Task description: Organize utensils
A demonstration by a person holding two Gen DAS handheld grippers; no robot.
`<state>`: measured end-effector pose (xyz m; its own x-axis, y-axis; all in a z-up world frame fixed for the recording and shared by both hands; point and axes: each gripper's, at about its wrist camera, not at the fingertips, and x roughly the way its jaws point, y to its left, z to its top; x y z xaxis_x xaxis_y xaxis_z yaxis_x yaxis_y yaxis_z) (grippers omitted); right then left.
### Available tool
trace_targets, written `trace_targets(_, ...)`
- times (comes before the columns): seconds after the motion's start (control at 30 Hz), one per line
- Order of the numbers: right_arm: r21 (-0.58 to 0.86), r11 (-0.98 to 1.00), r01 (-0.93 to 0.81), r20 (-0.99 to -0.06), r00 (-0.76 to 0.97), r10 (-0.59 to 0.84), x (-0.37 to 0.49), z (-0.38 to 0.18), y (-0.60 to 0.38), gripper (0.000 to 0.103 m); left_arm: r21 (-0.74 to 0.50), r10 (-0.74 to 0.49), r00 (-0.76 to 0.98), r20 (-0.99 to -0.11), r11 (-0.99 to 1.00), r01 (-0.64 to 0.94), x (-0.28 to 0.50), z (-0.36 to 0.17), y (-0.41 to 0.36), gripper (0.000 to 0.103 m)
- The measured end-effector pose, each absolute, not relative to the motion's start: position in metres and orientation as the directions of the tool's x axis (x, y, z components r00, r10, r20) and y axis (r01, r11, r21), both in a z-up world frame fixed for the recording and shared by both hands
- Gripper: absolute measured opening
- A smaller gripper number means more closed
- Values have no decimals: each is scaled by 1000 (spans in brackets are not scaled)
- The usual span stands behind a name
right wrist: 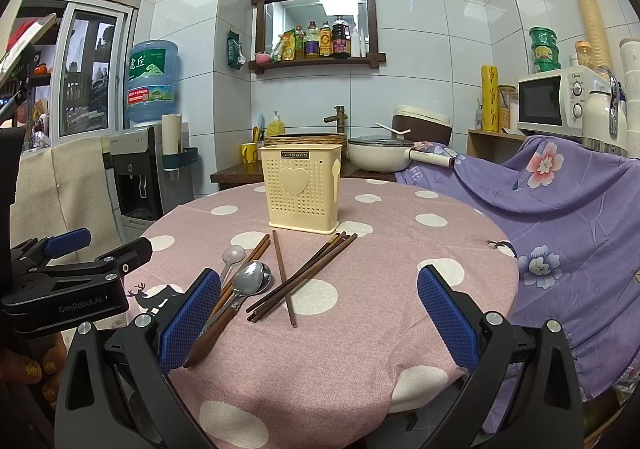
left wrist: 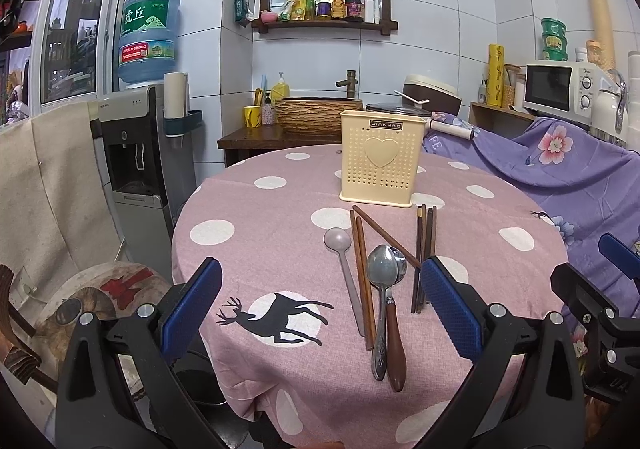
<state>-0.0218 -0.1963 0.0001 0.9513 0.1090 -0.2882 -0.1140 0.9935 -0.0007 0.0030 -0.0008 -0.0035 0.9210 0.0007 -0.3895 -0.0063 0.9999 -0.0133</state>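
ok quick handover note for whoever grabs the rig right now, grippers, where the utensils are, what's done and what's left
Left gripper: open, empty, hovering over the near table edge.
Right gripper: open, empty, beside it.
Cream utensil holder: upright at mid-table; nothing shows above its rim.
On the pink tablecloth in front of it: pink plastic spoon, metal spoons, one with a wooden handle, reddish-brown chopsticks, dark chopsticks.
Done: nothing apparent.
Left: move every utensil into the holder.

White-tiled walls (left wrist: pixel 420 61), wood-framed shelf (left wrist: pixel 326 24), water dispenser (left wrist: pixel 132 153), microwave (left wrist: pixel 560 91).
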Motion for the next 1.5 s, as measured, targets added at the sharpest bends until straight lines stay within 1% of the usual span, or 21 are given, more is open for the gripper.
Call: trace_targets(1.5, -1, 994, -113, -294, 950, 108, -20, -1, -195, 97, -15, 3, 919, -395, 1000, -10, 4, -8, 1, 98)
